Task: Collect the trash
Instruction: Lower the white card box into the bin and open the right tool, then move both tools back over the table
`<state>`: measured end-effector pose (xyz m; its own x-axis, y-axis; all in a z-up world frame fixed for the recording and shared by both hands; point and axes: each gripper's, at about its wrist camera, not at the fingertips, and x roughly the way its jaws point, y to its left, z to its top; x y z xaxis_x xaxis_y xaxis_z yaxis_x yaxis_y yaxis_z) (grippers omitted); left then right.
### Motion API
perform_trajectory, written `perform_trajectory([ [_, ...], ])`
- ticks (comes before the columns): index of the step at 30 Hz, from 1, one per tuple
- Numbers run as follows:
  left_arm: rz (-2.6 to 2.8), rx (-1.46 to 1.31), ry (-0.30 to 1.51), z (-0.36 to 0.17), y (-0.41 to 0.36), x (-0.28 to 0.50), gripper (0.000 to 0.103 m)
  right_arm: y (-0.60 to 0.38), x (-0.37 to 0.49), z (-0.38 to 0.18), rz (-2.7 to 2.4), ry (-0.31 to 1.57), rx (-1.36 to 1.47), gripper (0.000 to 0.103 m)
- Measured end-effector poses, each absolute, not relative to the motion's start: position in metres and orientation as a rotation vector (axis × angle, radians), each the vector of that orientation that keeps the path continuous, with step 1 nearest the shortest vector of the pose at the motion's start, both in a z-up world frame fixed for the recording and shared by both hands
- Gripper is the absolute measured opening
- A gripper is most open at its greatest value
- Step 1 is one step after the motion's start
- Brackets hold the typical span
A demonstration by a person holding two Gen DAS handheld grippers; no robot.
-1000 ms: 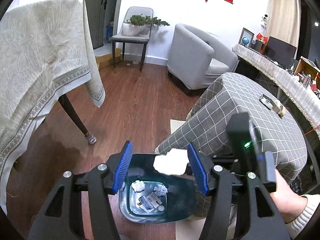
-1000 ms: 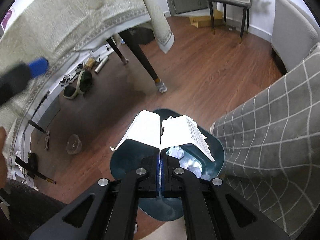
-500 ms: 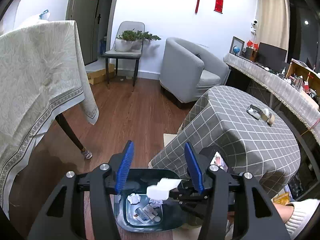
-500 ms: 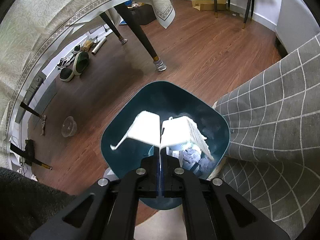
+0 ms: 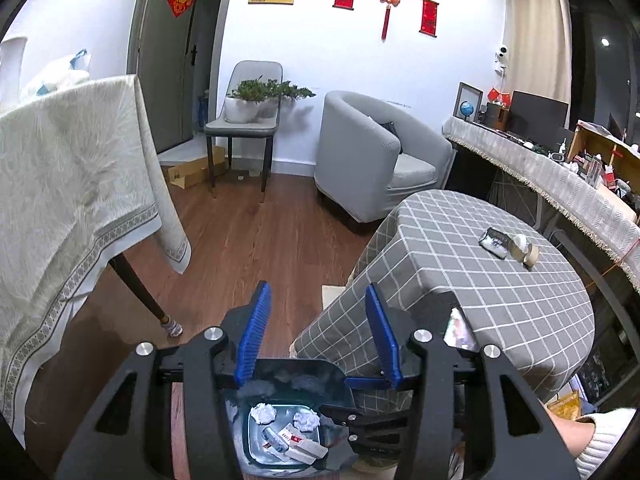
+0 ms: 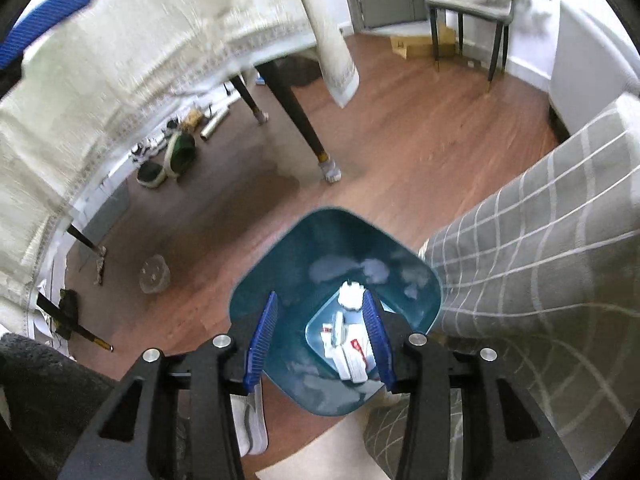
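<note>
Now that the white carton (image 6: 352, 354) has dropped from your right gripper (image 6: 320, 340), it lies in the teal bin (image 6: 276, 292) below those opening, empty jaws. Your left gripper (image 5: 318, 340), jaws apart, empty and closing, hovers above it; remaining trash sits on the checked surface (image 5: 480, 280) beyond.

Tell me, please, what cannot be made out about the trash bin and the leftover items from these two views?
- Trash bin, left wrist view: its near rim is hidden by the left gripper and the bottom edge.
- Small items on the checked table, left wrist view: too small to identify.
- Bin contents, right wrist view: motion-blurred, partly behind the right gripper, whose jaws are opening, nothing between them.
</note>
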<state>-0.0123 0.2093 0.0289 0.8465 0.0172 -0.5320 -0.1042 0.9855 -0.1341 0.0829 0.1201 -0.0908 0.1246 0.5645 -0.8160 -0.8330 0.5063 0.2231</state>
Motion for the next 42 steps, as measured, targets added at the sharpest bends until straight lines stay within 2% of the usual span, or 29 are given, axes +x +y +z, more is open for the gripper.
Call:
perform_trajectory([
  [10,0.052,-0.155,0.553,0.042,0.184,0.000,0.053,0.076,0.091,-0.028,1.016,0.819,-0.227,0.045],
  [18,0.017,-0.153,0.540,0.047,0.155,0.017,0.065,0.034,0.107,-0.010,0.931,0.749,-0.226,0.050],
  [42,-0.108,-0.083,0.575,0.039,0.075,0.090,0.065,-0.078,0.165,0.020,0.757,0.669,-0.249,0.062],
])
